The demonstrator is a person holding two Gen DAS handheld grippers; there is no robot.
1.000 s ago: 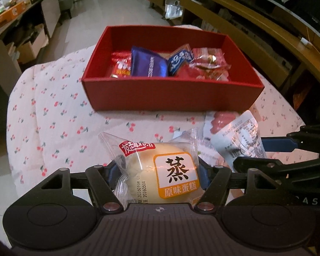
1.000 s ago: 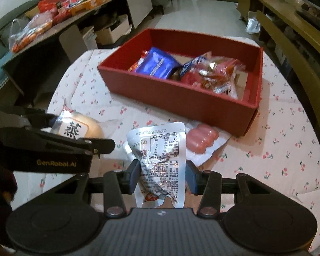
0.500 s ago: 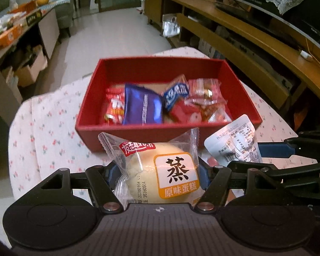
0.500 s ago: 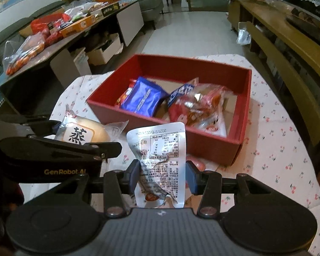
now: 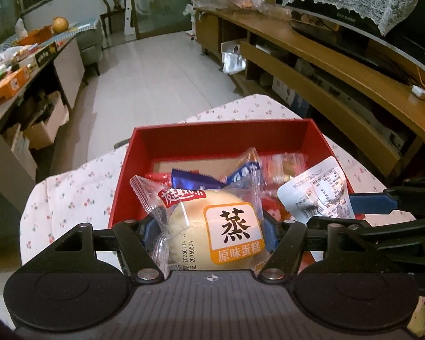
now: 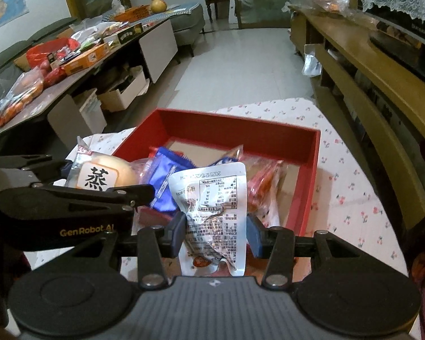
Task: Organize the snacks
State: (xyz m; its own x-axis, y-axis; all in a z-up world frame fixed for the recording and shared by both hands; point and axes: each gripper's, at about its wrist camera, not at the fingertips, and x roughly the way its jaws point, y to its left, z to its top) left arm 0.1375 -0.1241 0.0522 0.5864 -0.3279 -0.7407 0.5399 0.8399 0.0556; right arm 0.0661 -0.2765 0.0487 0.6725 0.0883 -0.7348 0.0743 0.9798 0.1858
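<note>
Left tongs (image 5: 211, 229) pinch a clear-wrapped round yellow steamed cake (image 5: 212, 232); right tongs (image 6: 216, 233) pinch a white printed foil pouch (image 6: 215, 212). Both hang over the red rectangular cardboard box (image 6: 308, 175) on the floral-clothed counter (image 6: 351, 198).

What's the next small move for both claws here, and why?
Probably carry both a little further forward, then release. The left claw is clamped on the steamed cake packet and the right claw on the white pouch, both around the near wall of the red box, not yet clearly inside.
</note>
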